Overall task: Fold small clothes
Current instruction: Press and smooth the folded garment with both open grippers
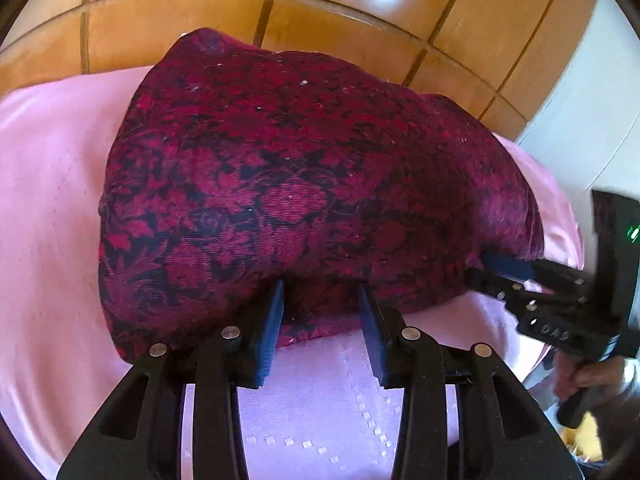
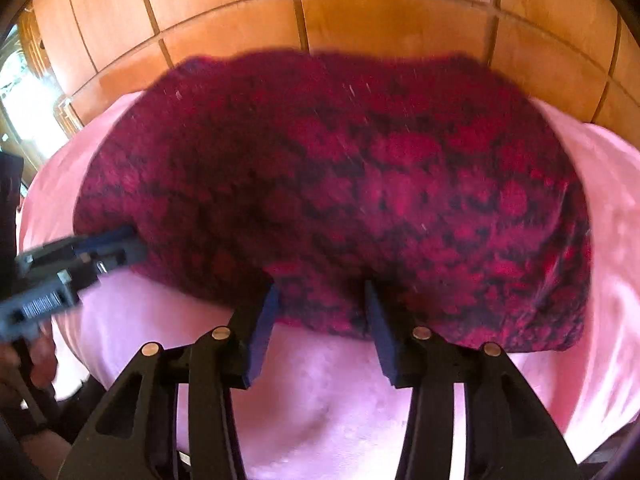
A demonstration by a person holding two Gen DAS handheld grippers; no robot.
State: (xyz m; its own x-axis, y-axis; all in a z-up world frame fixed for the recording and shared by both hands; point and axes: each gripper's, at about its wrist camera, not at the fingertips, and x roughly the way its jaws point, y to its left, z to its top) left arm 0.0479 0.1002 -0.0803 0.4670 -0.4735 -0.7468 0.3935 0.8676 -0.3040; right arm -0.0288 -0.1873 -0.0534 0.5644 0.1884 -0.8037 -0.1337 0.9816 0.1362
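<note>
While the dark red cloth with black flower patterns [image 1: 304, 184] is lying folded in a soft, puffy heap on the shiny pink sheet [image 1: 52, 200], two black grippers with dark blue pads are poking at its near edge. The left gripper [image 1: 322, 320] is pointing down at the cloth's front edge, and its two fingers [image 1: 276, 316] are standing apart, one on each side of a little bit of the edge. The pads are not squeezing it, so the fingers are released. The right gripper [image 2: 320, 316] is doing the same thing further along the same edge, with its fingers [image 2: 264, 316] spread and nothing pinched between them. From the left camera, the right gripper [image 1: 486, 266] is showing at the right side, its tips right at the cloth's corner, and a person's hand [image 1: 592, 380] is holding its handle. From the right camera, the left gripper [image 2: 120, 242] is showing at the left side, blurry, touching the cloth's other end. Behind the sheet, a shiny brown wooden wall of square panels [image 2: 380, 20] is filling the back, and the cloth is sitting close to it.
</note>
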